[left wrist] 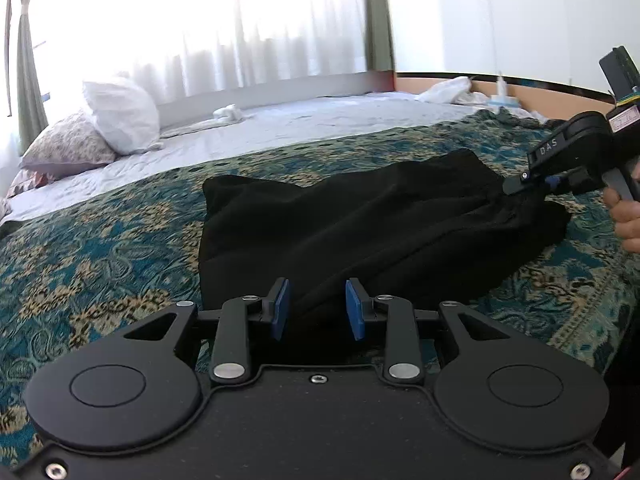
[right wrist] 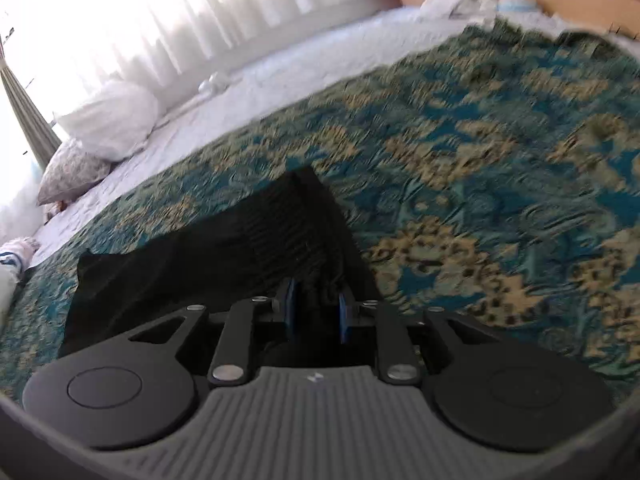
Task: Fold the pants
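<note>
Partly folded: pants (left wrist: 360, 220) bunched mid-bed (left wrist: 100, 248); right gripper (right wrist: 316, 310) pinching waistband, left gripper (left wrist: 318, 308) wide, empty; flattening left.

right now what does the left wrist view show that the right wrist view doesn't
Only the left wrist view shows the right claw from outside, gripping the far edge of the black pants, with the person's hand behind it, and the left claw open with nothing between its pads.

Only the right wrist view shows bunched black fabric between the right claw's blue pads.

Both show the pants on the teal patterned blanket, the white pillow and the bright curtained window.
</note>
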Demonstrator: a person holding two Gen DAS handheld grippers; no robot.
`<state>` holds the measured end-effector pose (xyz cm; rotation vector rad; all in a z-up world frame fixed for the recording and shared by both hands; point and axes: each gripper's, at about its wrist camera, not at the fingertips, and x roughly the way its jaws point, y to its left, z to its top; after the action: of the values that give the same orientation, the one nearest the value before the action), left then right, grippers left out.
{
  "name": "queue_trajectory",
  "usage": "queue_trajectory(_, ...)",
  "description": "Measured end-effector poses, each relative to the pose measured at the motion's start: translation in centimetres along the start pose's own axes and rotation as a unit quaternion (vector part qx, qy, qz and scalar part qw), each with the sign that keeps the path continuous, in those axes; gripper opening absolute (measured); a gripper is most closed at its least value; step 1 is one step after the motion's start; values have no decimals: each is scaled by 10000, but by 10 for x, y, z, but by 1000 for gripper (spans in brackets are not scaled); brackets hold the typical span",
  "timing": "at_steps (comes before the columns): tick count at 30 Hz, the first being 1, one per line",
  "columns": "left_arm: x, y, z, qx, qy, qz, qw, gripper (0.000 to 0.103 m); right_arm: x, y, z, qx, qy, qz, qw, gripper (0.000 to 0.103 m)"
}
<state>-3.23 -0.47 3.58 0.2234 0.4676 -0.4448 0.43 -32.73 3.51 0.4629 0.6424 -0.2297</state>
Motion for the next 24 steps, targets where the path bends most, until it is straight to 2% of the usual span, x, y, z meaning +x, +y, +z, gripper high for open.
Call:
queue_trajectory(3,-3,-1,8,-101,-41,-117,9999,39,-3,7,-5,-398,-367,-373,9978,25)
queue_trajectory(8,-3,4,20,-276,-118,-184,9994,44,7,3,-13,-680,-515,-607,9945,30)
queue_trajectory(11,4,4,27,-296,-246,14,9993,49,10,-2,-21,-668,-657,-538,9941,33)
queue_trajectory(14,19,3,30,-234,-175,336,9990,49,11,-5,-22,-603,-695,-489,9946,35)
queue_trajectory(20,23,-8,3,239,375,394,9982,46,11,-11,-24,-469,-743,-427,9952,40)
queue_trajectory(24,1,-10,-16,180,275,430,9985,47,11,-11,-25,-444,-745,-418,9954,42)
